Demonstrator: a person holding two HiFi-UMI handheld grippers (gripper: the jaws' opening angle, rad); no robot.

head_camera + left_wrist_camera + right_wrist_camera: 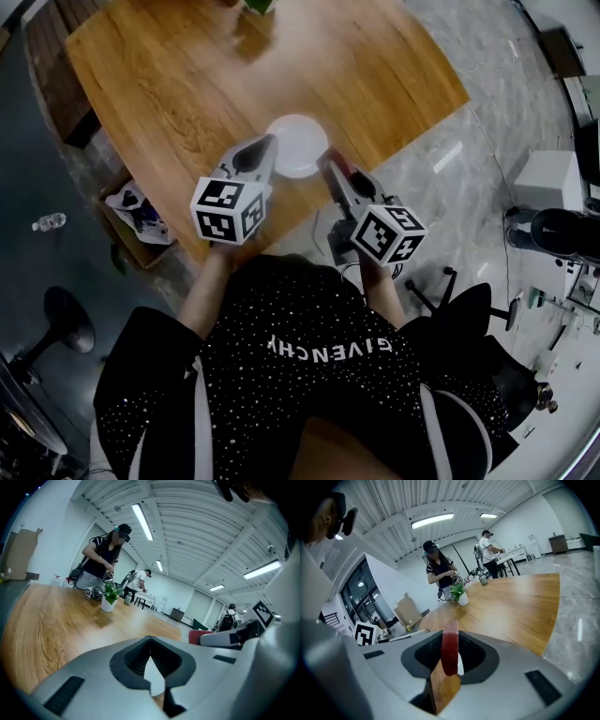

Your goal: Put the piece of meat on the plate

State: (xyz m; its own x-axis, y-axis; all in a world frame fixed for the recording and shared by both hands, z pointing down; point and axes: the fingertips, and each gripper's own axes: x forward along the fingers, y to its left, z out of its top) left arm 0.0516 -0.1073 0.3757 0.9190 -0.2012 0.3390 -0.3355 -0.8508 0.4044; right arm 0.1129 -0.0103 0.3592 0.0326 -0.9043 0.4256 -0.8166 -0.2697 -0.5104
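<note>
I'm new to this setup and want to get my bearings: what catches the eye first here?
A red slice of meat sits pinched between the jaws of the right gripper. Just ahead of it, an empty white plate lies near the edge of the wooden table.

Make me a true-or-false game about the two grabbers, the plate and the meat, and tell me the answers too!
1. The right gripper holds a red piece of meat. True.
2. The meat lies on the plate. False: the plate is bare, and the meat is clamped between the right gripper's jaws.
3. The plate is white and sits on a wooden table. True.
4. The left gripper holds the potted plant. False: nothing is between its jaws, and the plant stands at the table's far end.
</note>
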